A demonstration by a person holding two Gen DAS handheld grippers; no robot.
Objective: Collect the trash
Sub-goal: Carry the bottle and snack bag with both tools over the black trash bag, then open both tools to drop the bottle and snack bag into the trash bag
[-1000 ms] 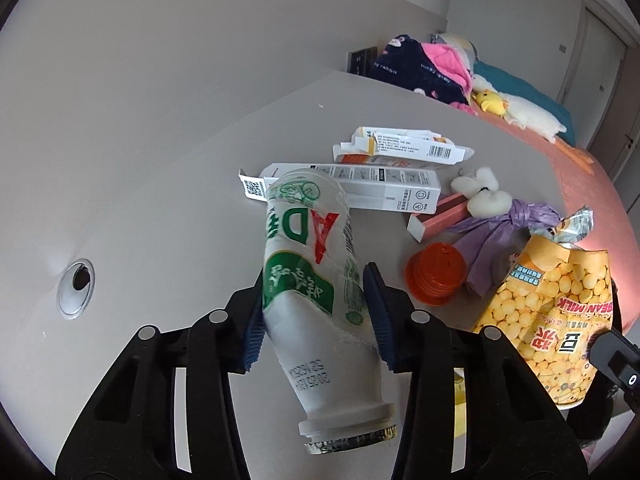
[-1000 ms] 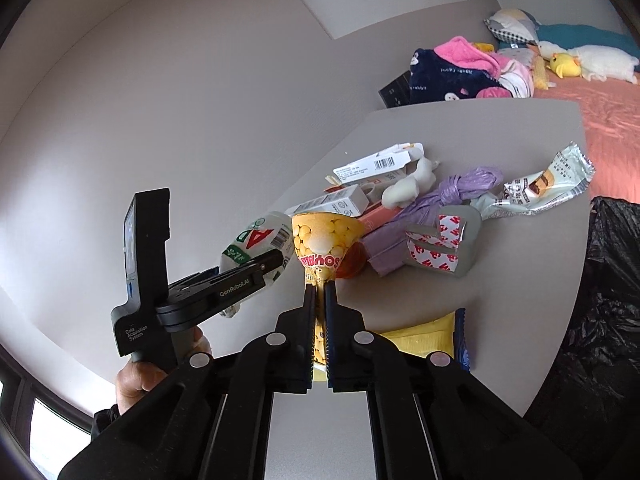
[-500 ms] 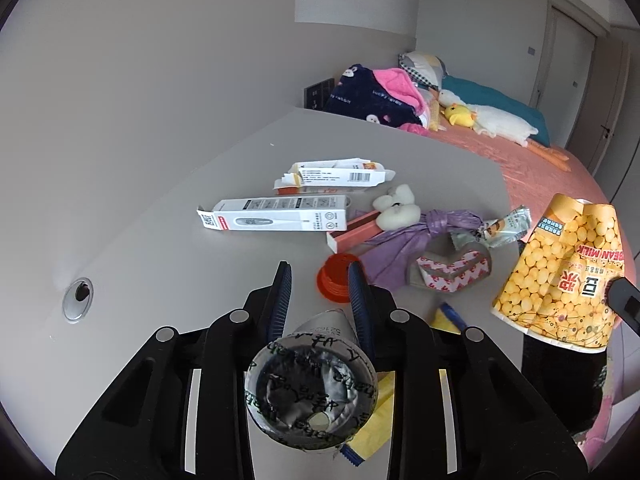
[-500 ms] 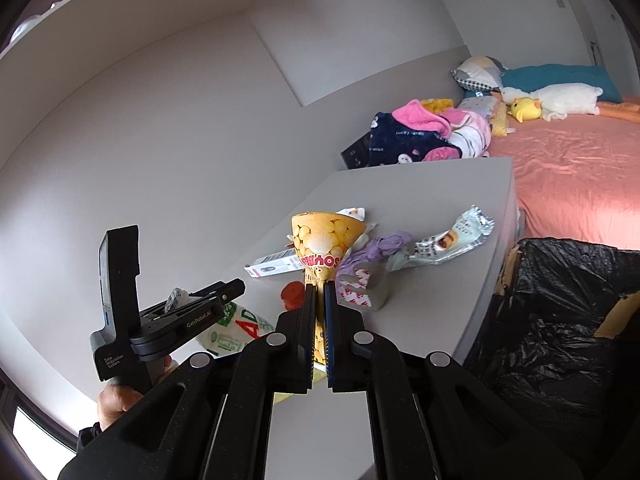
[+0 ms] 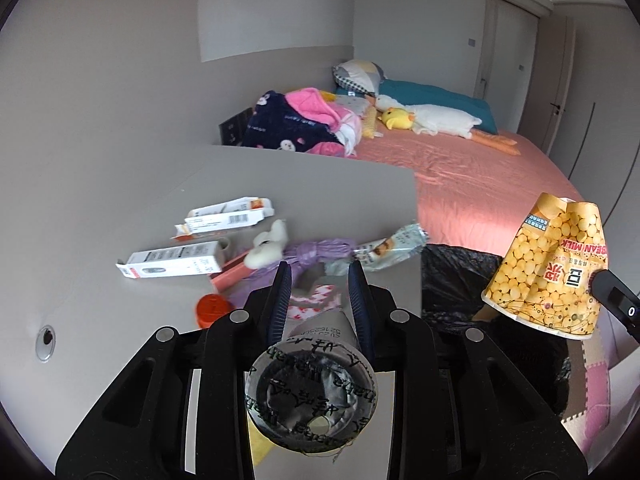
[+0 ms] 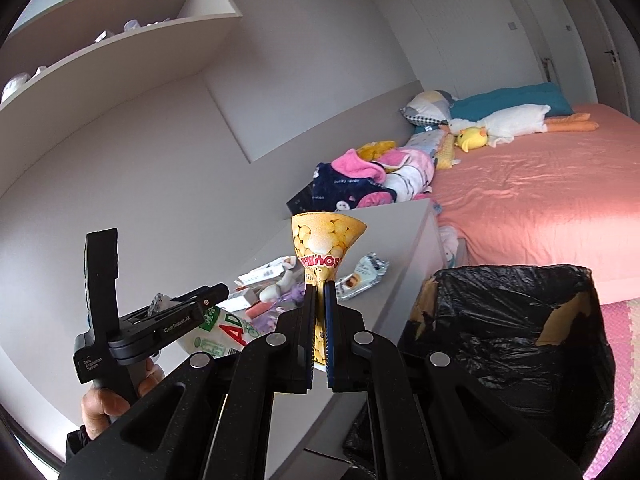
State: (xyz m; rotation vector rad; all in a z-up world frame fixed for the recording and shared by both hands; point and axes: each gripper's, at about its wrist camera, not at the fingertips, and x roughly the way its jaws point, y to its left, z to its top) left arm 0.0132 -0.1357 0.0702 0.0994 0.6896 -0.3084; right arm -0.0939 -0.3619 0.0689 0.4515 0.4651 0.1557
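Above the desk (image 5: pixel 120 208), left claw (image 5: pixel 320 280) clamping milk bottle (image 5: pixel 312 384), right claw (image 6: pixel 319 296) pinching soy-milk cup (image 6: pixel 326 240).

The crushed yellow paper cup printed with soybeans (image 5: pixel 548 268) bears "BEAN MILK", seen upside down, beside Chinese characters. The white plastic bottle with green label (image 6: pixel 224 330) shows large red letters "AD". The black handheld left gripper (image 6: pixel 160 320) is marked "GenRobot.AI" and "Data Acquisition System"; carton (image 5: pixel 172 265) print is illegible.
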